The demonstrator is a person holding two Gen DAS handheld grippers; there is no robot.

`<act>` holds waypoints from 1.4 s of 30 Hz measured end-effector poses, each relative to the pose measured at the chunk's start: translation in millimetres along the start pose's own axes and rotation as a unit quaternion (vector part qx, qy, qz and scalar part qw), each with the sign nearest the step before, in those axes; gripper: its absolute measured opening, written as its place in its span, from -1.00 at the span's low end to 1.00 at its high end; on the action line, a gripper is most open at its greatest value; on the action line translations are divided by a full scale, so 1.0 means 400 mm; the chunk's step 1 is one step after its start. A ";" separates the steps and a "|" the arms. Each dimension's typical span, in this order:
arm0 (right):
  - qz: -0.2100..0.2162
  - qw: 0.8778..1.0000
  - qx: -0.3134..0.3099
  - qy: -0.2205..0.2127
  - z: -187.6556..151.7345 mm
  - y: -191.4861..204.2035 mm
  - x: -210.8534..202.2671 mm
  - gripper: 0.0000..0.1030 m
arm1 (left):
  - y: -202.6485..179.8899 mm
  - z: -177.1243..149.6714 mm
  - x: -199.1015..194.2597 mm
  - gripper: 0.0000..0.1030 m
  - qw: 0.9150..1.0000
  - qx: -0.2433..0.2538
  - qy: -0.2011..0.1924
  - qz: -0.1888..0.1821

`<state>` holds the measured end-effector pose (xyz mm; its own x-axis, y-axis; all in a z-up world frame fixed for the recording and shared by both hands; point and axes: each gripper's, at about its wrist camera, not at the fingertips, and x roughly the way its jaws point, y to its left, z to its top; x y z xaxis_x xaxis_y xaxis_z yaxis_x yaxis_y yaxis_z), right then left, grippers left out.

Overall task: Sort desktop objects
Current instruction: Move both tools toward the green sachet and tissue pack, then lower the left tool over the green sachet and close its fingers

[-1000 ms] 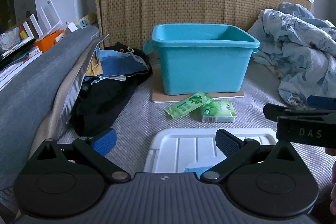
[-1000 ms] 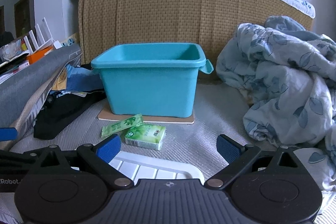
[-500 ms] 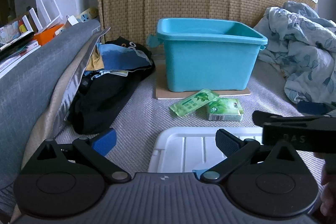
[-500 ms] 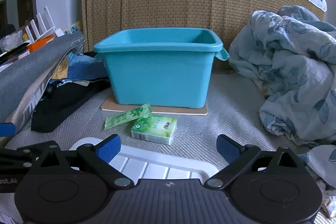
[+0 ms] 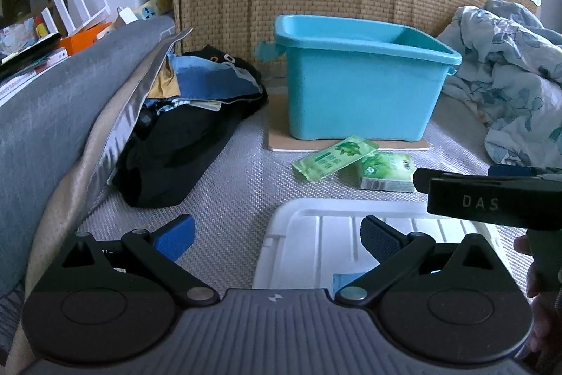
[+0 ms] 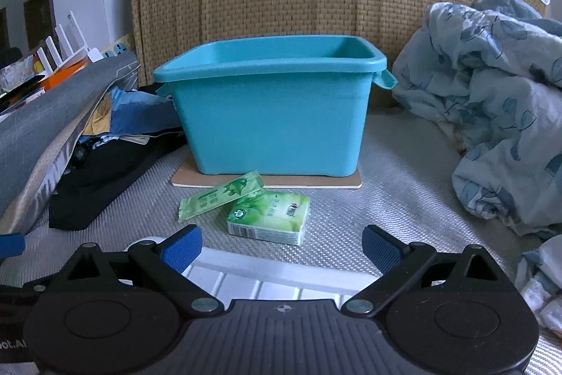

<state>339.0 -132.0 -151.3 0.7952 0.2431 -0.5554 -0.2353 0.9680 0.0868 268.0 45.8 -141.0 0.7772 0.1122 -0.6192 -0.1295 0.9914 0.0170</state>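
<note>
Center frame: one teal bin, inside hidden. Below it, two green packets, one white lid. Left gripper and right gripper spread, holding nothing.

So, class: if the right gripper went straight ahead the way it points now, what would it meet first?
Probably the green tissue pack, lying between the open right gripper and the blue bin; depth is uncertain.

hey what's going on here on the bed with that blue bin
A person holds a two-finger gripper in each hand, sorting small items. Both the left gripper and right gripper have their jaws open and hold nothing, hovering over a white lid. Ahead lie a flat green sachet overlapping a green tissue pack, just in front of the teal bin. Neither item has been picked up yet.
</note>
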 end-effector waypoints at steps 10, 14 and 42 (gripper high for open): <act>-0.004 1.000 -0.023 -0.003 -0.007 0.032 0.045 0.93 | 0.004 -0.002 0.033 1.00 1.000 -0.003 -0.001 0.005; 0.001 1.000 -0.021 0.005 -0.017 0.037 0.066 0.93 | -0.003 0.003 0.045 1.00 1.000 -0.002 -0.005 0.003; -0.032 0.975 0.215 0.044 -0.012 -0.121 0.135 0.93 | 0.006 0.080 0.181 1.00 0.999 -0.014 0.021 0.035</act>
<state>390.5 -166.1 -189.4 0.7451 0.1942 -0.6381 0.0842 0.9217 0.3788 343.7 58.3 -160.8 0.7385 0.1783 -0.6502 -0.2009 0.9788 0.0402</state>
